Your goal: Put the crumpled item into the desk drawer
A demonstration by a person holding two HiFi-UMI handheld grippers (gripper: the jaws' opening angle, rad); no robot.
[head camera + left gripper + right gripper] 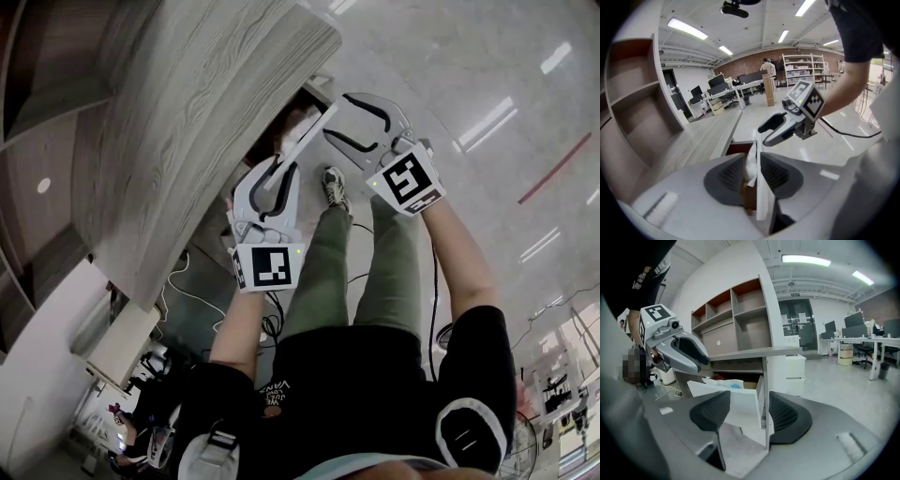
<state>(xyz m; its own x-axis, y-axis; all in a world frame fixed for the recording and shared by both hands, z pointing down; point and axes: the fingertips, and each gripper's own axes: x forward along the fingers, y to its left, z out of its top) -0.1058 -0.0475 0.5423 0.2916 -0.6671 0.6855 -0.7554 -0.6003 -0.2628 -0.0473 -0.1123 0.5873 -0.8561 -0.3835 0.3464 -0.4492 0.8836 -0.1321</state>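
The white drawer (309,134) stands pulled out from under the grey wood desk (187,122). My left gripper (284,165) is at one end of the drawer front, its jaws drawn close together. In the left gripper view a crumpled white item (751,161) fills the gap of the left gripper (752,164), beside the edge-on drawer front (762,197). My right gripper (337,115) is open at the other end. In its own view the right gripper (744,411) straddles the drawer front's corner (736,404). A white and blue bundle (723,383) lies inside the drawer.
Open shelves (740,315) rise above the desk top (754,352). A white cabinet (794,373) stands beside the drawer. Cables (187,281) trail on the floor under the desk. The person's legs and a shoe (335,187) are just below the grippers.
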